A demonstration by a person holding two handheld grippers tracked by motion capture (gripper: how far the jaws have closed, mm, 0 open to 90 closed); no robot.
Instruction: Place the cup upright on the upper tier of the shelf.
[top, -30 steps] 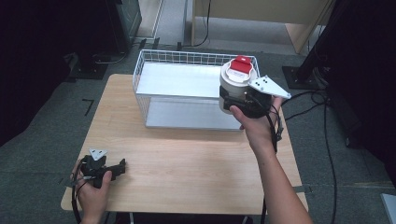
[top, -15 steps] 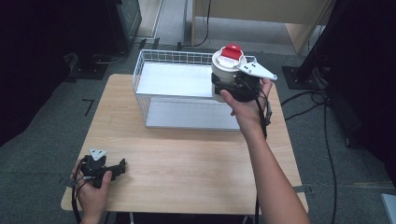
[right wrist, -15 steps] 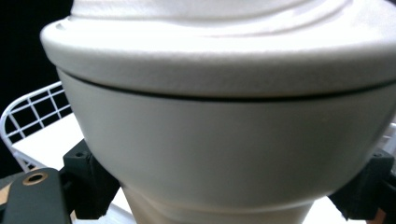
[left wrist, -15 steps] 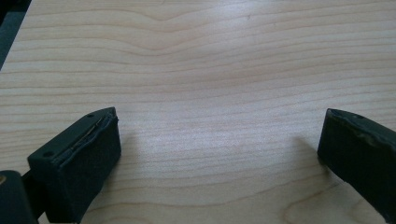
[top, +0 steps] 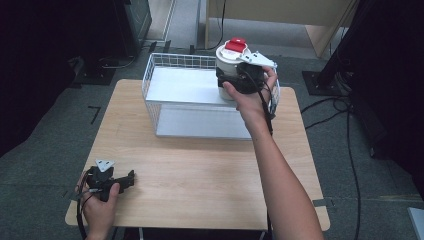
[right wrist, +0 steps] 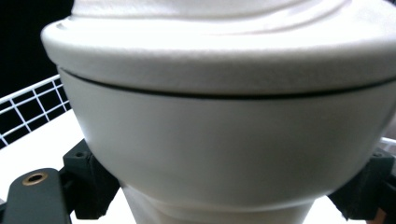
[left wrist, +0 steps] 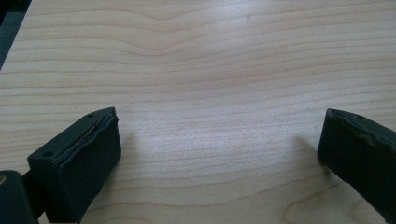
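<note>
White pot [top: 229,60] above basket rim [top: 150,75]

White container [right wrist: 224,140] between gripper [right wrist: 229,186] jaws

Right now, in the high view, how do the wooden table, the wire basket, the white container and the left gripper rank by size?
1. wooden table
2. wire basket
3. white container
4. left gripper, close to the container in apparent size, so that last order is unsure.

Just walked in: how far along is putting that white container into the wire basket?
Done: the right gripper has the white container with a red lid clamped and lifted over the wire basket. In hand: carrying it. Left: lowering and releasing. The left gripper rests open on the table.
</note>
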